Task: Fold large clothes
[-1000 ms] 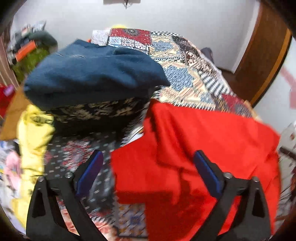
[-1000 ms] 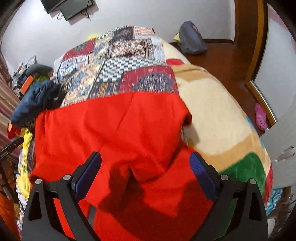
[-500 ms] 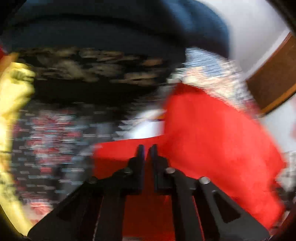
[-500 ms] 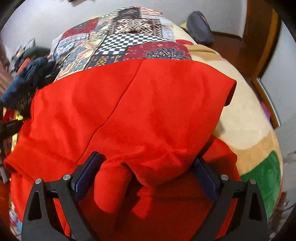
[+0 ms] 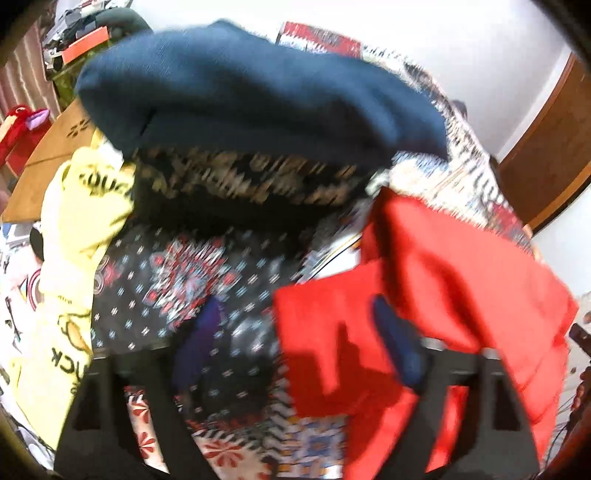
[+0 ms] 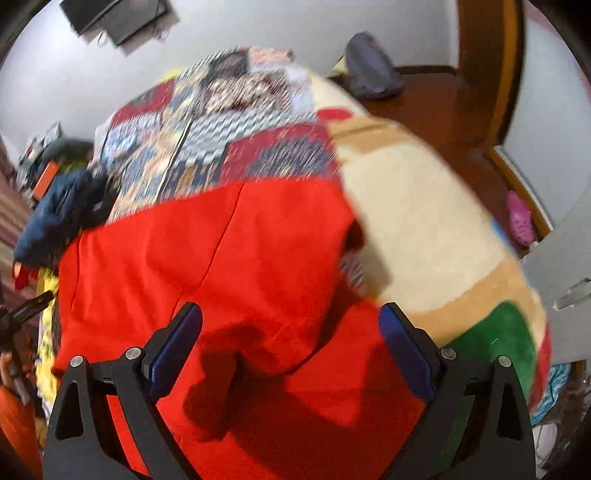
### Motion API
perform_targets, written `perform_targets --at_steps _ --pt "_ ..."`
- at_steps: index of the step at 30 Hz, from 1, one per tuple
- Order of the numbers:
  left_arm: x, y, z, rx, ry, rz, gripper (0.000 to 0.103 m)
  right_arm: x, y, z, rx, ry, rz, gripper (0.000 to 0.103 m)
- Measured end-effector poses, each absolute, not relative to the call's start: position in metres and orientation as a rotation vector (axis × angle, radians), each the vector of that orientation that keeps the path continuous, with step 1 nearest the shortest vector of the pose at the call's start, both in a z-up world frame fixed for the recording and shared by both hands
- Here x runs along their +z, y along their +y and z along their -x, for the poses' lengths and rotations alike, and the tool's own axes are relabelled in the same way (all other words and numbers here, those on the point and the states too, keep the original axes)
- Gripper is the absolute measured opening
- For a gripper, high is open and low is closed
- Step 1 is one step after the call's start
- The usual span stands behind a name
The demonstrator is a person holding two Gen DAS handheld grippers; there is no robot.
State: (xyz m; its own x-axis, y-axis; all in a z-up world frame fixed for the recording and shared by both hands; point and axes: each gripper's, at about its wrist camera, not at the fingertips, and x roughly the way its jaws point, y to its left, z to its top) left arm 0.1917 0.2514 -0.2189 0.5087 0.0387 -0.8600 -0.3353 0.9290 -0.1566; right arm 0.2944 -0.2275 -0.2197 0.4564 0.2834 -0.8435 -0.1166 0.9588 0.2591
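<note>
White wall [image 6: 258, 29], wooden floor [image 6: 436, 107]

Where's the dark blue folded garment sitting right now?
In the left wrist view the dark blue garment lies top centre, on a black gold-patterned piece, left of the red garment. In the right wrist view it sits at the far left edge.

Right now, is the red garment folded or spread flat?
Partly folded: the red garment has one layer doubled over another near its front edge.
</note>
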Motion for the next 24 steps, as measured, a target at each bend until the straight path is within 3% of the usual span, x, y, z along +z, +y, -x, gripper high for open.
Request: perform_targets --at_steps 1,10,12,16,17,18,19,21,23,24 --pt "-0.213 0.246 -0.197 0.221 0.994 0.337 0.100 -0.217 -0.232 -0.299 0.236 1.060 -0.180 0.095" --pt "-0.245 0.231 -0.262 0.068 1.065 0.513 0.100 -0.246 -0.238 -0.342 0.261 1.119 -0.273 0.094" --pt "-0.262 0.230 -0.272 0.065 1.101 0.529 0.100 -0.251 -0.233 -0.348 0.275 1.123 -0.256 0.089" --pt "-0.283 0.225 -0.281 0.044 1.119 0.504 0.095 -0.265 -0.211 -0.366 0.326 1.170 -0.165 0.060" --pt "-0.282 0.219 -0.279 0.025 1.106 0.463 0.094 -0.270 -0.203 -0.369 0.344 1.195 -0.141 0.059" --pt "-0.282 0.209 -0.280 0.000 1.098 0.428 0.091 -0.273 -0.200 -0.372 0.344 1.203 -0.116 0.059" --pt "-0.280 0.199 -0.277 -0.042 1.089 0.392 0.079 -0.277 -0.195 -0.373 0.344 1.204 -0.081 0.059" --pt "-0.274 0.184 -0.270 -0.050 1.062 0.305 0.071 -0.278 -0.192 -0.372 0.346 1.200 -0.069 0.053" --pt "-0.266 0.176 -0.266 -0.057 1.046 0.272 0.047 -0.272 -0.194 -0.367 0.351 1.180 -0.071 0.037" --pt "-0.263 0.175 -0.266 -0.052 1.044 0.271 0.041 -0.269 -0.196 -0.365 0.347 1.170 -0.077 0.030"
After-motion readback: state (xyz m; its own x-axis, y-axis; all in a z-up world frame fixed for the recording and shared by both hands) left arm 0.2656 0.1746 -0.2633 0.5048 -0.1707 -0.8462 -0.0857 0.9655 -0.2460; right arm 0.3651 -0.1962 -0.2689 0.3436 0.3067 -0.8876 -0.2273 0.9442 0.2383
